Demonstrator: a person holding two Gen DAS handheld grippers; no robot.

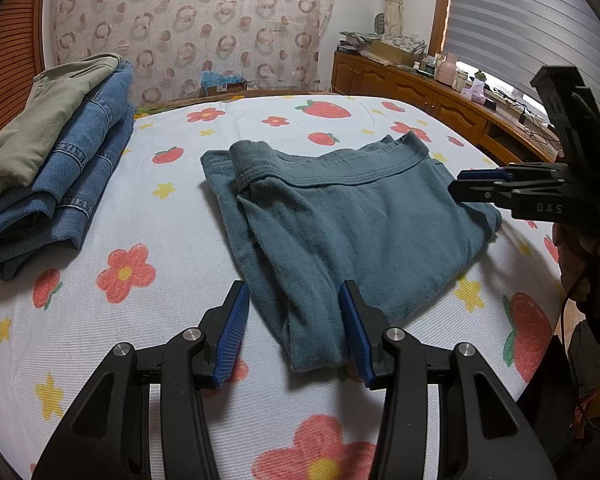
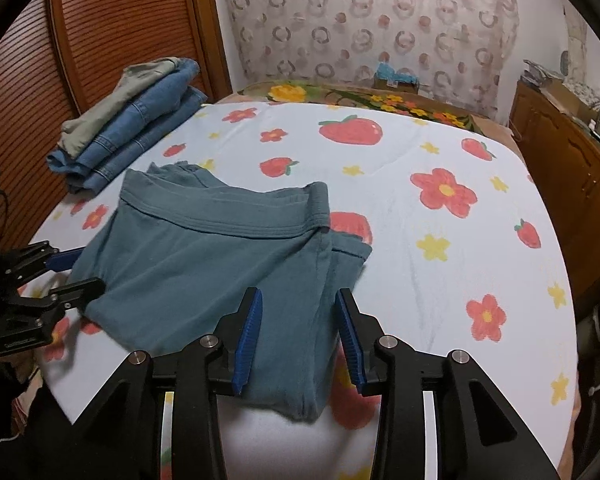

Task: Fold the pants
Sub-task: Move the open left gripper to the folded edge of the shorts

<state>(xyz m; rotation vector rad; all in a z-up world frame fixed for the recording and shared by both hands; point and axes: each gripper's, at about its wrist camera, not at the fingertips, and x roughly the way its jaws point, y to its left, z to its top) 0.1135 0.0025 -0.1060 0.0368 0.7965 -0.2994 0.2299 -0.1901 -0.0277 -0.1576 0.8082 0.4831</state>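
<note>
**A:** Where do you stand with the pants (image 1: 340,232)?

**B:** They lie folded into a compact block near the front edge of the bed (image 1: 148,216), waistband on top at the far side. Your left gripper (image 1: 296,332) is partly open, its jaws either side of the near left corner without pinching it. Your right gripper (image 2: 298,336) is likewise partly open, the near right corner lying loose between its jaws. I'd judge the fold done, or one more fold away.

**A:** And next?

**B:** Either pinch both near corners together and carry them to the waistband, or lift clear. Keep the layers aligned.

**A:** Anything you can't read?

**B:** How many layers lie underneath, and whether the hems line up. Farther back, the stack (image 1: 60,160) of jeans sits at the left, cut off by the frame.
</note>
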